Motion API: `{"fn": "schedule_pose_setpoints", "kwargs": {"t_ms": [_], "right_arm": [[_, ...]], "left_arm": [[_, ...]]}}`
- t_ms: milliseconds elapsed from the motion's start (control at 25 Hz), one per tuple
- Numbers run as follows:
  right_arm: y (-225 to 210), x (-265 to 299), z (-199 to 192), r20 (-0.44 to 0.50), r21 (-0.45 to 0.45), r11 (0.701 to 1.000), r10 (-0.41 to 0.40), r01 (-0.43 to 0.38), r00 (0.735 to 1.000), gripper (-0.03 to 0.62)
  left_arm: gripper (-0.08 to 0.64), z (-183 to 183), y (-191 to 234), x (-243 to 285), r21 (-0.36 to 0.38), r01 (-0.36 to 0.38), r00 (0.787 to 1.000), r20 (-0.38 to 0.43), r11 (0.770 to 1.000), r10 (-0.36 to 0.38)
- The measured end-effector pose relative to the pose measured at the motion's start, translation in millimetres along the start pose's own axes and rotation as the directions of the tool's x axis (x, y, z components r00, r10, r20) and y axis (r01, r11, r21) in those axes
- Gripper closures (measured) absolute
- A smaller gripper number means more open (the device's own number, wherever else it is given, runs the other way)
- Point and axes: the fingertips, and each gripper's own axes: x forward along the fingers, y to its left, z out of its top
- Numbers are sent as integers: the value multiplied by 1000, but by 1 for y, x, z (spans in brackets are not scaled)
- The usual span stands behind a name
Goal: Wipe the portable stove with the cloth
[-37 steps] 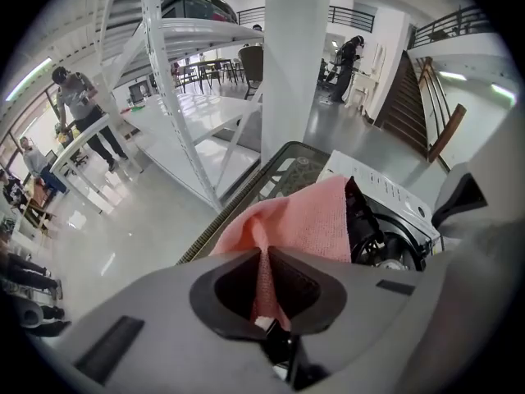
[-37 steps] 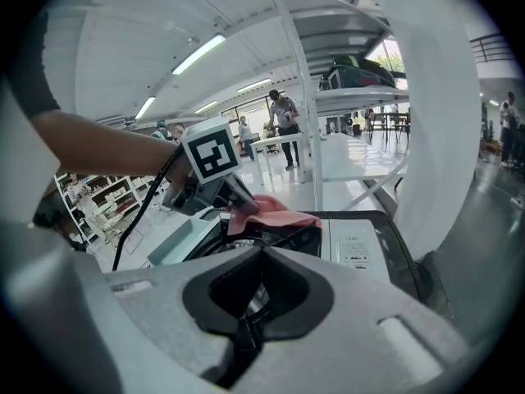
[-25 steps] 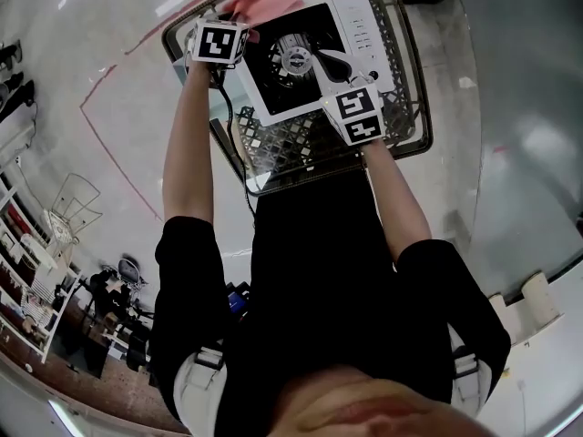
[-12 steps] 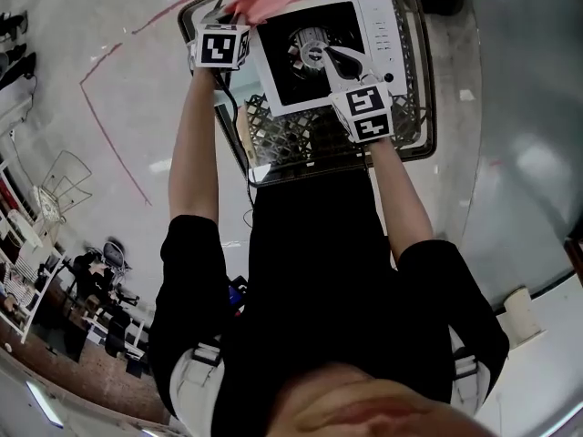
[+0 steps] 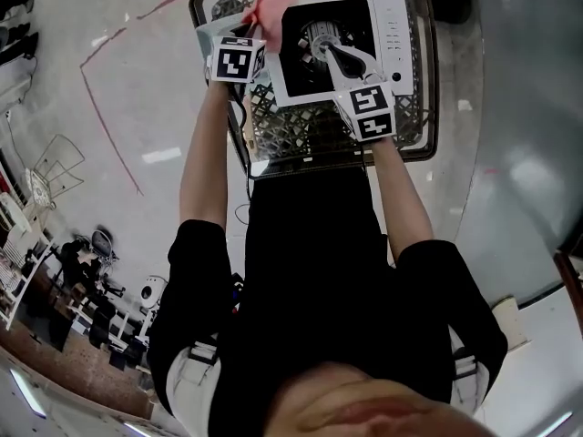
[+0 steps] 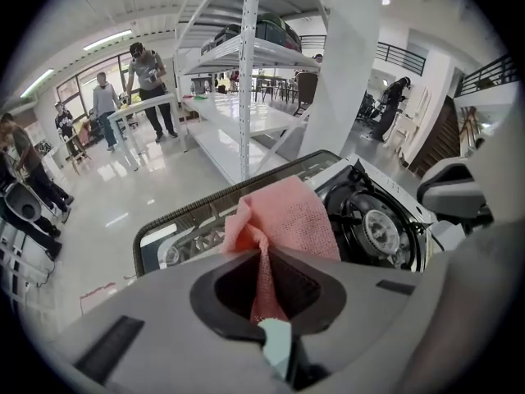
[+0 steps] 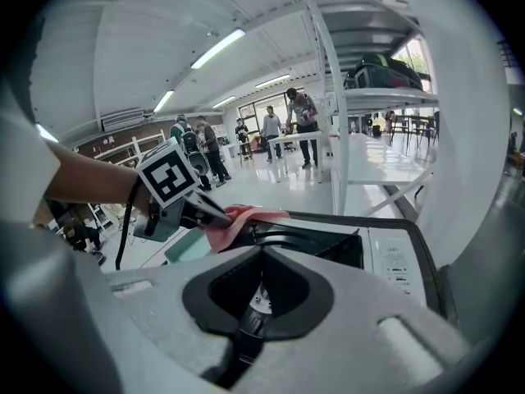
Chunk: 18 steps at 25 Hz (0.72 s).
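Pink cloth is draping over the portable stove's left corner, the left hand-held gripper pinching its fold. The right hand-held gripper, closed and empty, is pointing at the burner.

We find the portable stove on the lattice tray. The cloth lies at its far left corner, in the left gripper. The right gripper sits over the burner, left of the control panel.
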Motion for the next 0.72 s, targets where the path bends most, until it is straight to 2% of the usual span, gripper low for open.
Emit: {"fn": "schedule_pose_setpoints", "kwargs": {"t_ms": [720], "right_arm": [[28,-7,-16,-16,-27,998,64,-64,998,589]], "left_arm": [[541,-55,-37,-26,-72,25,1000,-2,997,-26]]}}
